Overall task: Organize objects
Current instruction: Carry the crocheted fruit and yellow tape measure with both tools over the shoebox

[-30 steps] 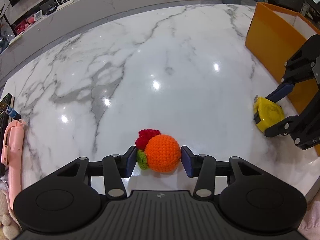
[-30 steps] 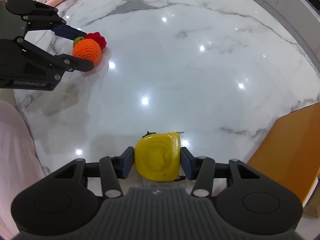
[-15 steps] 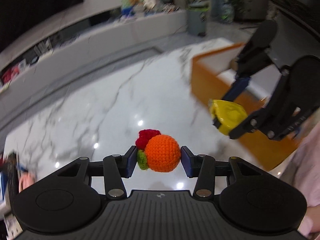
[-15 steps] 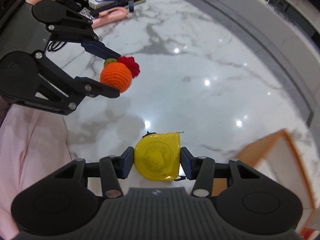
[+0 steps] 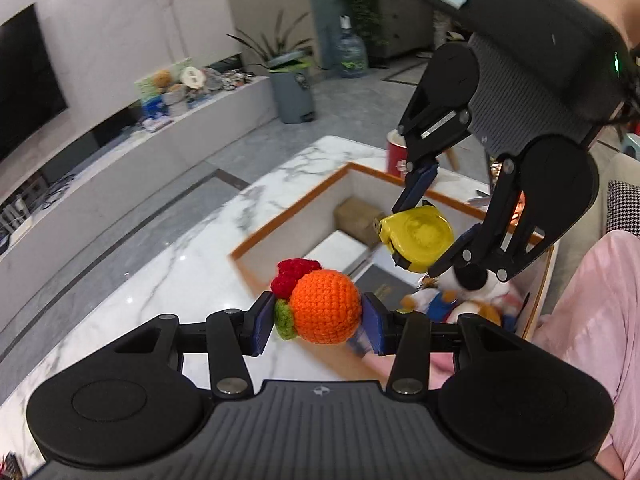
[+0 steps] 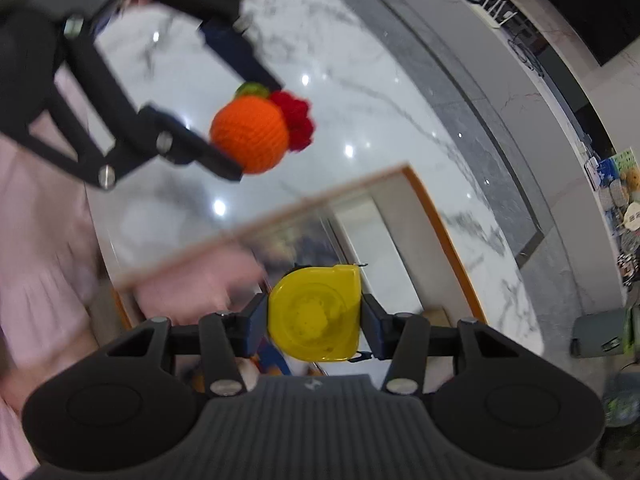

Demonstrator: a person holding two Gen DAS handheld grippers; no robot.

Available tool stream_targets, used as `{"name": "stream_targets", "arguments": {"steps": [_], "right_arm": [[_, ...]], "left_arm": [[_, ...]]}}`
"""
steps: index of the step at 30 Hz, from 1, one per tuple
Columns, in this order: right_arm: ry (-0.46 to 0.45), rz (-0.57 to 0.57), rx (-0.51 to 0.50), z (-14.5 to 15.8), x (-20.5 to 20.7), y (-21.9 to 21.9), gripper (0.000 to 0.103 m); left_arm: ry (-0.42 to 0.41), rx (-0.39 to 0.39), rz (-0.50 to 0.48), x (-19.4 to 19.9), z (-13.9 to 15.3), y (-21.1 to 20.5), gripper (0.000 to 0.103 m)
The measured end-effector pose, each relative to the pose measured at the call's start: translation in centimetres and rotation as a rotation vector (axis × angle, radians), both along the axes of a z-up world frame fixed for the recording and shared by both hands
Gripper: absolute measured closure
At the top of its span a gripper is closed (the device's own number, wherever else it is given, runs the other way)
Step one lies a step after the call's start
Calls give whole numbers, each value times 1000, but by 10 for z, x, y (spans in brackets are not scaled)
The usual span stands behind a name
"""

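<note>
My left gripper [image 5: 318, 322] is shut on an orange crocheted ball [image 5: 325, 306] that has a red and a green knitted bit on its left side. It hangs in the air over the marble table [image 5: 168, 272], just outside the near corner of an orange-rimmed box [image 5: 288, 210]. My right gripper [image 6: 314, 322] is shut on a yellow tape measure [image 6: 316, 314] and holds it above the box's inside. In the right wrist view the ball [image 6: 250, 138] and the left gripper [image 6: 240, 128] show at upper left. The left wrist view has the tape measure [image 5: 416, 238] over the box.
Inside the box lie a plush toy [image 5: 464, 300], a brown packet [image 5: 358, 218] and a dark flat item [image 5: 380, 290]. A red cup [image 5: 396, 156] stands behind the box. A person's pink clothing [image 5: 596, 304] is at the right. Beyond the table are a bench and a grey bin [image 5: 292, 88].
Both grippers rose off the table with their objects and swung toward the orange box. The tape measure now hangs over the box's inside; the ball is near its corner.
</note>
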State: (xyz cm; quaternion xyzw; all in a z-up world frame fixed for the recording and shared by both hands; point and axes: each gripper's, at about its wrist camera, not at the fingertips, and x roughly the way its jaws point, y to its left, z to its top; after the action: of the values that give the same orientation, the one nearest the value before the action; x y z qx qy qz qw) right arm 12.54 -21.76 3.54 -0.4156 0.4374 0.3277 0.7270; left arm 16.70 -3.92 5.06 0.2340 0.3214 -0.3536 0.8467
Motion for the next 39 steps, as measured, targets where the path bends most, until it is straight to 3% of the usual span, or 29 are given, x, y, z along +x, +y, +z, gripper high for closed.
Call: {"name": "stream_targets", "arguments": {"steps": [14, 23, 33, 39], "right_arm": [[46, 104, -194, -91, 47, -55, 51], [135, 193, -202, -132, 77, -56, 51], [143, 282, -242, -151, 82, -52, 51], [107, 290, -237, -141, 77, -50, 45]], "left_arm": [[105, 61, -66, 52, -65, -56, 50], [161, 68, -81, 69, -87, -71, 50], [180, 71, -100, 75, -97, -78, 50], [183, 70, -122, 73, -97, -83, 50]]}}
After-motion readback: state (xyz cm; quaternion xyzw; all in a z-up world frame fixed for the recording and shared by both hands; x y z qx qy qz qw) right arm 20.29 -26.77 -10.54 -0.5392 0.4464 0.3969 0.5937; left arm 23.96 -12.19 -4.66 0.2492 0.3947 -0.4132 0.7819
